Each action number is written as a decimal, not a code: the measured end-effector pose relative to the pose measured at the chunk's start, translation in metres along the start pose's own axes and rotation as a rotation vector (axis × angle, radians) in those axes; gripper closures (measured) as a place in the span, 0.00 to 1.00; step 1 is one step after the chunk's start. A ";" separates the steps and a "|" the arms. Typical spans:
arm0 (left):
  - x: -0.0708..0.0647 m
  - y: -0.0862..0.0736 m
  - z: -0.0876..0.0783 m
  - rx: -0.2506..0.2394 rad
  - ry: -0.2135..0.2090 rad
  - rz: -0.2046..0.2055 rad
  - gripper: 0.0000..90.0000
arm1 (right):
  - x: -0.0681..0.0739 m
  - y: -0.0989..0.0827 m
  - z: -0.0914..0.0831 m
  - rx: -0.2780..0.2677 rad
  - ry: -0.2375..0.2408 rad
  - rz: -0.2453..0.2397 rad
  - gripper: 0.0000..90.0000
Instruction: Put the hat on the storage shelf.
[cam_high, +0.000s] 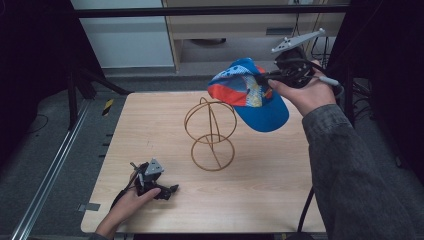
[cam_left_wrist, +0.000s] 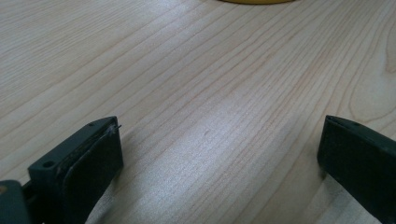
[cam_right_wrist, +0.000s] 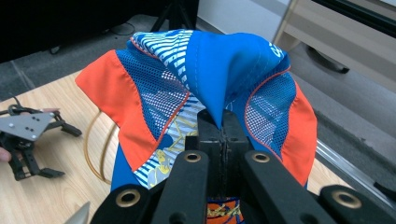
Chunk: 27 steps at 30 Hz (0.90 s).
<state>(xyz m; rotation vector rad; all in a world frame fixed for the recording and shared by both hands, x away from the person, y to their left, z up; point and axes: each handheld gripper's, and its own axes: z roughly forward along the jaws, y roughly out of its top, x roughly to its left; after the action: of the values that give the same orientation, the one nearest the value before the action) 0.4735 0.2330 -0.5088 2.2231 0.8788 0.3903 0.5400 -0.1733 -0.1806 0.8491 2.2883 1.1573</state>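
A blue, orange and white mesh cap (cam_high: 250, 92) hangs in the air over the table's far right, just right of and above a gold wire stand (cam_high: 211, 135). My right gripper (cam_high: 268, 76) is shut on the cap's blue fabric, and the cap (cam_right_wrist: 205, 88) bunches up over its closed jaws (cam_right_wrist: 223, 135). The wire stand is a ball-shaped top on a ring base, standing near the table's middle. My left gripper (cam_high: 167, 191) rests on the wood near the front left edge, held by a hand. Its fingers (cam_left_wrist: 93, 158) stand wide apart with bare wood between them.
The light wooden table (cam_high: 150, 120) has black frame posts and a metal rail on the floor to its left. A pale cabinet stands behind the table. The left gripper (cam_right_wrist: 28, 140) and the stand's gold ring (cam_right_wrist: 100, 149) lie beyond the cap in the right gripper view.
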 end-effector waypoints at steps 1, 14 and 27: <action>0.000 0.000 0.000 0.000 -0.001 0.000 0.00 | 0.002 0.004 0.002 -0.002 0.006 -0.003 1.00; 0.000 0.000 0.000 0.000 -0.003 0.002 0.00 | 0.029 0.038 0.040 0.031 0.064 -0.062 1.00; 0.001 0.000 0.000 0.000 -0.007 0.005 0.00 | 0.043 0.049 0.082 0.101 0.092 -0.086 1.00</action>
<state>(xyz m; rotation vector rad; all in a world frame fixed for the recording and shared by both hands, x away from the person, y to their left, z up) 0.4741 0.2334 -0.5089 2.2259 0.8690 0.3847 0.5760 -0.0754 -0.1901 0.7401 2.4508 1.0719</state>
